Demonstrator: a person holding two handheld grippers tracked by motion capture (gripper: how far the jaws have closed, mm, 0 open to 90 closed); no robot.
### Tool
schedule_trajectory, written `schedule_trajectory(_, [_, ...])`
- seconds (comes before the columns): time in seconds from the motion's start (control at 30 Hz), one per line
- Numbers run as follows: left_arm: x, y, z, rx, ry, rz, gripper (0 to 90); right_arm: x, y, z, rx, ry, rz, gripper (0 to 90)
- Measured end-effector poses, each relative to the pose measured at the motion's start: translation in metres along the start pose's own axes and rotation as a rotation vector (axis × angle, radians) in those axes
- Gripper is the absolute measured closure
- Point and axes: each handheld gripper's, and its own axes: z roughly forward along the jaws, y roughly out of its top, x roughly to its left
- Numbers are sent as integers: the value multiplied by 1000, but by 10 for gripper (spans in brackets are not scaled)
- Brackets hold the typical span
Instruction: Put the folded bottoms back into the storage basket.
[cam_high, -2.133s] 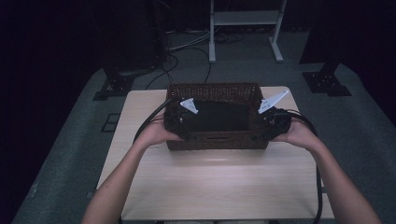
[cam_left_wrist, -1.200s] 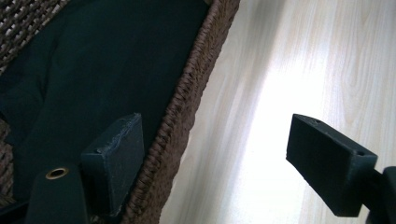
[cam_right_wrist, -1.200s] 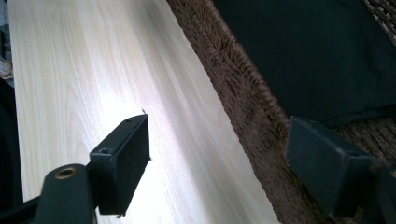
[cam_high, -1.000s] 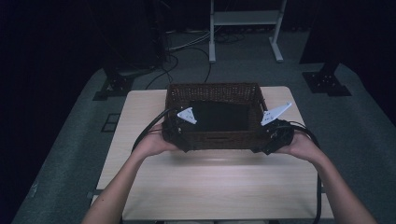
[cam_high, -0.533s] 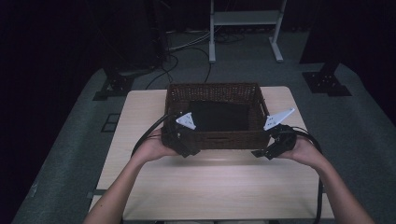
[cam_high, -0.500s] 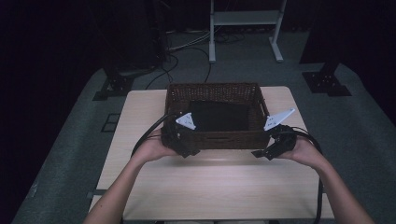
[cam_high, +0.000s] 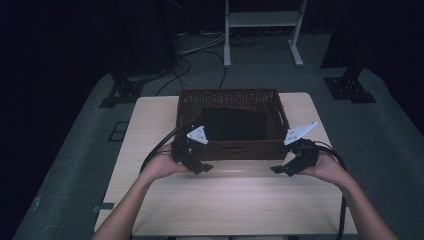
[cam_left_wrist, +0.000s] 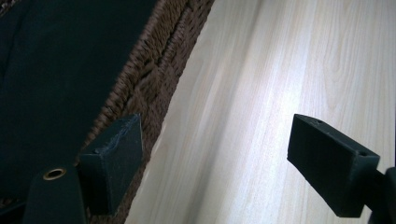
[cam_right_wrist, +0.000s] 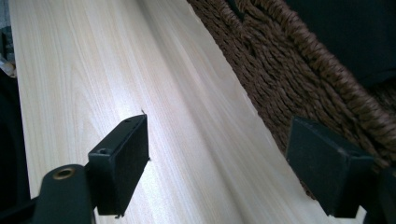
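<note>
A brown wicker basket stands at the middle of the light wood table, with a flat black thing lying inside it. My left gripper is open at the basket's front left corner. In the left gripper view, the left gripper has one jaw against the woven basket wall and the other over bare table. My right gripper is open at the front right corner. In the right gripper view, the right gripper holds nothing, and the basket wall runs beside one jaw.
Bare tabletop lies to the left and right of the basket and in front of it. Beyond the table are a dark floor with cables, a white stand and black stand feet.
Both grippers have drawn back from the basket's sides toward the person, down to its front corners. The basket has stayed where it was.
</note>
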Motion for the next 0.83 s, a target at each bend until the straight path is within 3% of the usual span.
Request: schedule_trajectory(0.83, [-19,-27,8,-45,2,-33,159,12,-30,9,-27,1,35,202])
